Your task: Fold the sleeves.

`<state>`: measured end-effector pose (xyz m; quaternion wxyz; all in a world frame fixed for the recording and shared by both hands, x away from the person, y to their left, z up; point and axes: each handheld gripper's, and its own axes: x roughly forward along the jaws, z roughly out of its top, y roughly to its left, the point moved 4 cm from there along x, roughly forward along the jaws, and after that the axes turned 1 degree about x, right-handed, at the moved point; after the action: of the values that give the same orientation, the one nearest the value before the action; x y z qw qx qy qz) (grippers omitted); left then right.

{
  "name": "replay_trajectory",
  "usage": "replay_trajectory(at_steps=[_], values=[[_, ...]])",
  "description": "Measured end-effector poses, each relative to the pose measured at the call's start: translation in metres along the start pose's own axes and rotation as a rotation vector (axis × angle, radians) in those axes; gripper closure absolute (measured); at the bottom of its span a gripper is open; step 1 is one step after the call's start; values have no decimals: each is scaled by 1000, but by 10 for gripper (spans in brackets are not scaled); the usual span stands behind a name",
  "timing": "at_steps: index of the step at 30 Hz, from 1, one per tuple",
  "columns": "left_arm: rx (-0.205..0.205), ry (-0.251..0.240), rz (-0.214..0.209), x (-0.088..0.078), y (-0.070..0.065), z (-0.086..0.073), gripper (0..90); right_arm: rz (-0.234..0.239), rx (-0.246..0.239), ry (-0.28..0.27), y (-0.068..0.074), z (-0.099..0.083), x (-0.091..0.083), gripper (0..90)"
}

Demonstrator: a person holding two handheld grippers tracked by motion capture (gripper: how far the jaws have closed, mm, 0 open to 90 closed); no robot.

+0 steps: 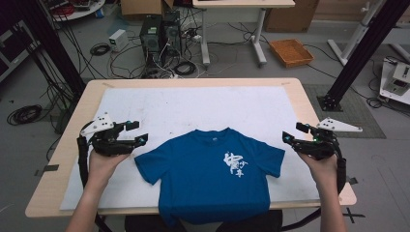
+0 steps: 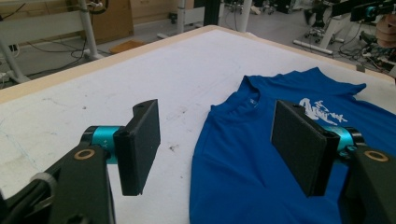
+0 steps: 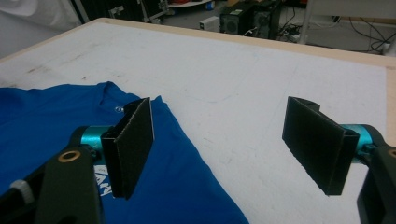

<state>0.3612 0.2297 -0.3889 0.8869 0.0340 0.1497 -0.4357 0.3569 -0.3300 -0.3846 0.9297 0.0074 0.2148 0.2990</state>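
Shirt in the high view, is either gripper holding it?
No, the shirt lies flat, with the left gripper and right gripper open beside its sleeves.

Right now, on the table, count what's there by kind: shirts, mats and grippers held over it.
Blue T-shirt: 1
White mat: 1
Grippers, both open: 2, the left gripper and the right gripper
Total: 4

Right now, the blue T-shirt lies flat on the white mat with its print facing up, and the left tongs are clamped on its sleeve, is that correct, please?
Not quite: the left tongs are open and hold nothing. The left gripper view shows both pads apart above the blue T-shirt, gripping no cloth. The rest stands: the shirt lies flat on the white mat, print up.
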Motion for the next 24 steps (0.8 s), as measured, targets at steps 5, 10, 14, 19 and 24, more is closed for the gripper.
replay_trajectory(at_steps=[5, 10, 14, 19, 24], values=[[6, 13, 5, 0, 0, -1, 330, -5, 5, -8, -3, 1, -3, 246], [-10, 37, 6, 0, 2, -5, 330, -13, 7, -11, -5, 0, -2, 246], [-14, 44, 16, -3, 4, -7, 330, -22, 21, -15, -7, 0, -2, 246], [-27, 31, 22, -8, 6, -7, 331, -23, 20, -18, -7, 1, -1, 246], [-32, 41, 18, -10, 8, -9, 330, -27, 22, -17, -8, 1, -1, 246]])
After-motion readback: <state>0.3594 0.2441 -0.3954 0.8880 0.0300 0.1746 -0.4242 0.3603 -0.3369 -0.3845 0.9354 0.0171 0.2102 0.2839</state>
